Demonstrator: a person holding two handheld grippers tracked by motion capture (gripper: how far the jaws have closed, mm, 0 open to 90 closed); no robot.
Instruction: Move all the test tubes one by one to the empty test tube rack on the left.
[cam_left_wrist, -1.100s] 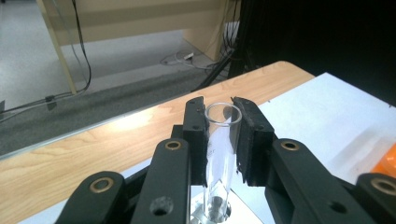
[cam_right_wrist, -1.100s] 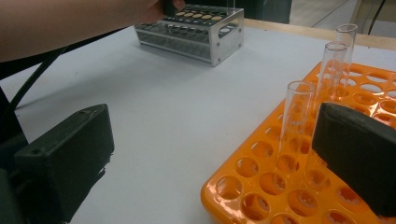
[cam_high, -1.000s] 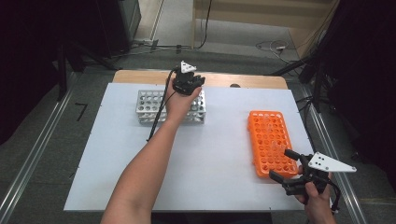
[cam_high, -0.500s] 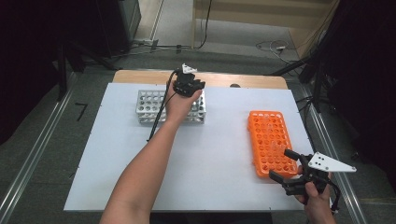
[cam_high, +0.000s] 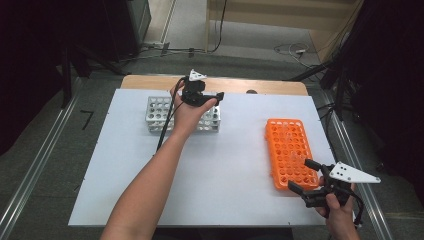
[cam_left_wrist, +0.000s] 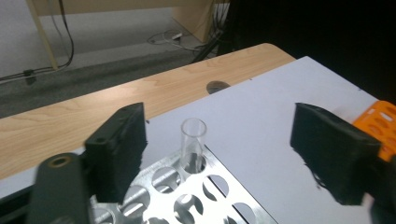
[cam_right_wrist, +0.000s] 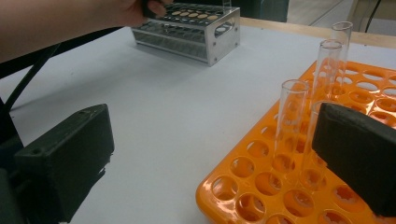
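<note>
My left gripper (cam_high: 209, 99) hovers over the far right corner of the metal tube rack (cam_high: 159, 113). Its jaws (cam_left_wrist: 224, 128) have just been opening and now stand wide apart. A clear glass tube (cam_left_wrist: 193, 138) stands upright in a corner hole of that rack (cam_left_wrist: 219, 186), between the pads and touching neither. My right gripper (cam_high: 303, 176) is open at the near end of the orange rack (cam_high: 287, 150). In the right gripper view its jaws (cam_right_wrist: 215, 154) frame the rack's corner (cam_right_wrist: 261, 196), where several clear tubes (cam_right_wrist: 290, 122) stand upright.
The white board (cam_high: 230, 165) lies on a wooden table (cam_high: 270, 86) whose far edge shows behind it. A forearm (cam_high: 150, 185) crosses the board's left half. The left gripper's black cable (cam_high: 167, 122) trails over the metal rack. Open board separates the two racks.
The left gripper's jaws have spread apart above the metal rack, leaving the tube standing in its hole. The hand moved slightly towards me. The right gripper has stayed still.
</note>
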